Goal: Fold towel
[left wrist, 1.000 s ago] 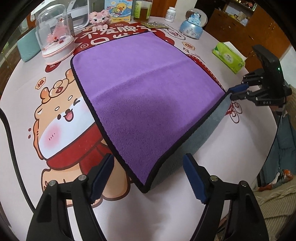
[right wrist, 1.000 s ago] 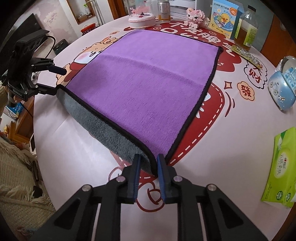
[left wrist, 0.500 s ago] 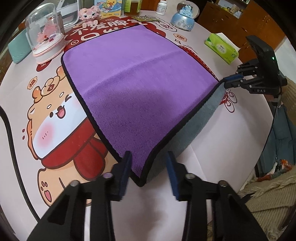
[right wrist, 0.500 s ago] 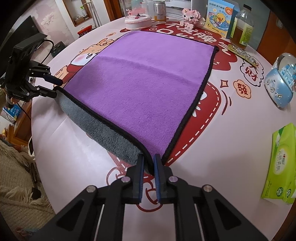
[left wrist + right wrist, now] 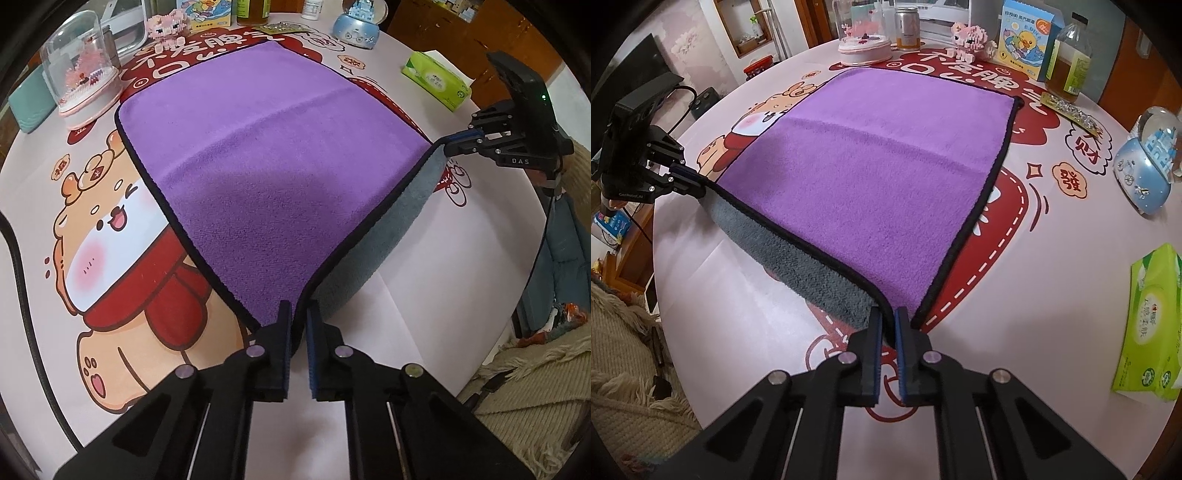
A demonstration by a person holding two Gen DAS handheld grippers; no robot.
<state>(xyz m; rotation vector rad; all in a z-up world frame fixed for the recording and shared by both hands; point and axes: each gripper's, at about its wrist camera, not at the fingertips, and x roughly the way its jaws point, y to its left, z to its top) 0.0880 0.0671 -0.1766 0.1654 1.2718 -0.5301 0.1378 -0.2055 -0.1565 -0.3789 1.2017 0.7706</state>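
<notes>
A purple towel (image 5: pixel 273 155) with a black hem and grey underside lies spread on the round printed table; it also shows in the right wrist view (image 5: pixel 871 170). My left gripper (image 5: pixel 298 314) is shut on its near left corner. My right gripper (image 5: pixel 887 317) is shut on the near right corner. Both corners are lifted a little, so the grey underside (image 5: pixel 798 266) hangs along the near edge. The right gripper shows in the left wrist view (image 5: pixel 454 142), and the left gripper in the right wrist view (image 5: pixel 689 181).
A domed pink ornament (image 5: pixel 83 70), pink block figure (image 5: pixel 166 24), duck box (image 5: pixel 1027 37), bottle (image 5: pixel 1071 59) and blue snow globe (image 5: pixel 1148 173) stand along the far side. A green tissue pack (image 5: pixel 1148 328) lies right. The table edge (image 5: pixel 661 295) is near me.
My left gripper has closed from wide open onto the towel's near left corner. My right gripper stayed shut on its corner. The near edge has lifted slightly.
</notes>
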